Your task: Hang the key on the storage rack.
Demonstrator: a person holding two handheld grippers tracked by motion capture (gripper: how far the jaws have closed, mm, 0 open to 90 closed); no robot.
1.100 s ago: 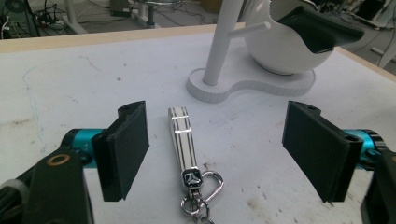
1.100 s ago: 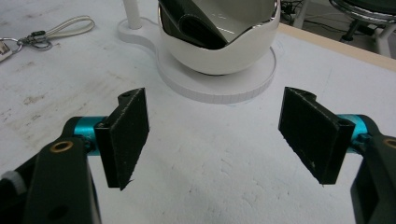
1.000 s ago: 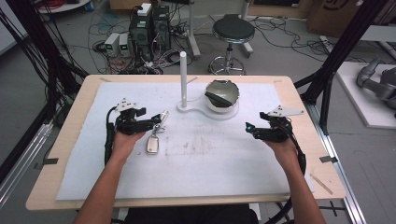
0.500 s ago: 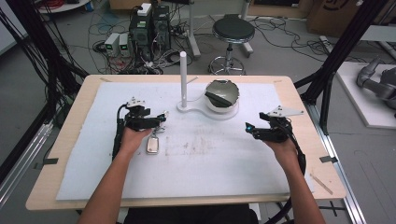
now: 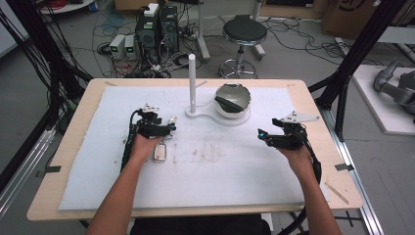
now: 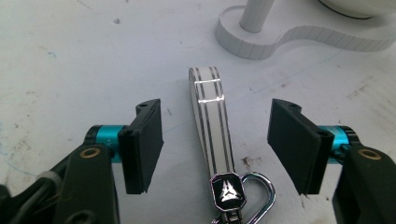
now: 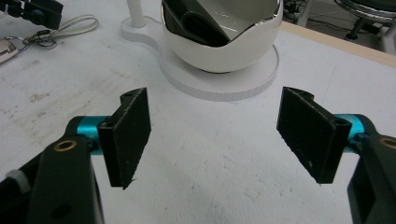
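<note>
A key fob (image 5: 160, 152) lies on the white mat, left of centre. Its white strap (image 6: 210, 116) with dark stripes runs away from a black emblem (image 6: 227, 191) and a metal clip ring (image 6: 256, 189). My left gripper (image 6: 215, 144) is open, with one jaw on each side of the strap and neither touching it. From above, the left gripper (image 5: 165, 128) sits just behind the fob. My right gripper (image 5: 263, 136) hovers open at the right with nothing in it. The right gripper (image 7: 217, 140) faces a glossy white bowl (image 7: 224, 37).
A white stand with an upright post (image 5: 192, 83) and the bowl (image 5: 233, 100) sits at the back middle of the mat. The wooden table edge (image 5: 313, 103) rings the mat. Black frame posts, a stool (image 5: 244, 33) and computers stand on the floor beyond.
My left gripper has slid to the right along the mat and now straddles the fob's strap. The right gripper has stayed put.
</note>
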